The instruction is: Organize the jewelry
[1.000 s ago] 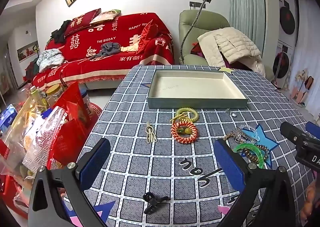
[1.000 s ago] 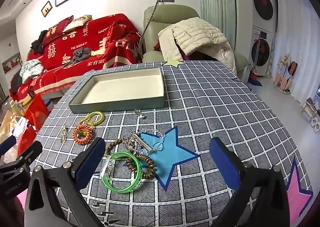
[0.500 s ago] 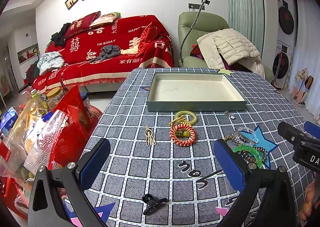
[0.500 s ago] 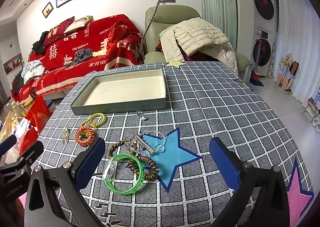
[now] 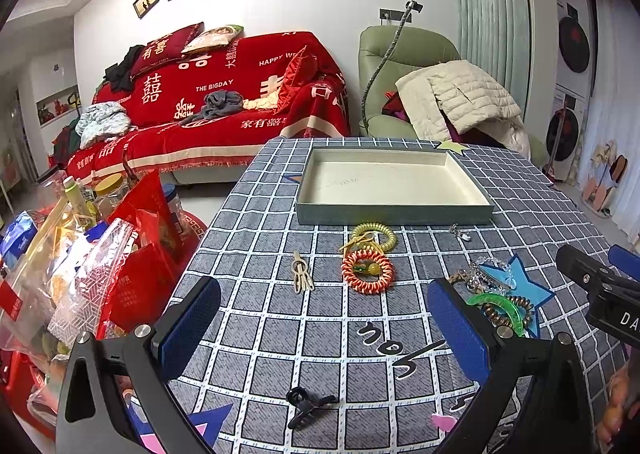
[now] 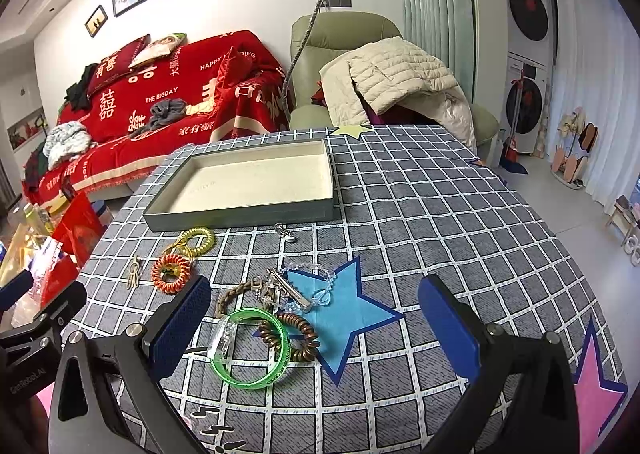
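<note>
Where the green bangle (image 5: 502, 308) hides: behind the wide-apart left hand-held gripper (image 5: 324, 324).

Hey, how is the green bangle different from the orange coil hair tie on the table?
The green bangle is a smooth, translucent band; the orange coil hair tie is a ribbed, opaque spiral. The bangle looks wider across than the hair tie. The bangle overlaps a brown coil tie in the cluster by the blue star; the hair tie lies nearer the tray, touching a yellow coil tie. Both are rings lying on the checked tablecloth, outside the tray.
</note>
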A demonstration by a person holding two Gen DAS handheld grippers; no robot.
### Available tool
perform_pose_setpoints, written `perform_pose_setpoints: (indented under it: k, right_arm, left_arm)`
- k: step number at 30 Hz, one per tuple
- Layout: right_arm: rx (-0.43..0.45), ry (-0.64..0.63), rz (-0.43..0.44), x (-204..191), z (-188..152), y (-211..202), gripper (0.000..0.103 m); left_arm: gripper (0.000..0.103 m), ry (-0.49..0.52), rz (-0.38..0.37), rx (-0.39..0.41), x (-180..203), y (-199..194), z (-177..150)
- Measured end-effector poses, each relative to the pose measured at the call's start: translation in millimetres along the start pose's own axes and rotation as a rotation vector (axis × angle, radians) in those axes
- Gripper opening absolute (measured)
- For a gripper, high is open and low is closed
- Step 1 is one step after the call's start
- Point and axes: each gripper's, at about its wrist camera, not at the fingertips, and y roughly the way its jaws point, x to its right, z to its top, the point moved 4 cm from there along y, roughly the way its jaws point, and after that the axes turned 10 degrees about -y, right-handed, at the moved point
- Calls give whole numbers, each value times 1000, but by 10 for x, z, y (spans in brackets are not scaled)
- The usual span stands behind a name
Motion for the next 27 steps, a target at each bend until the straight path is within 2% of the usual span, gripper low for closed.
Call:
perform_pose_setpoints:
  k: [27]
  right_arm:
    - [6, 2, 1, -21, 19, -22, 103]
  left_arm:
    - [103, -16, 0, -4, -55, 13, -11]
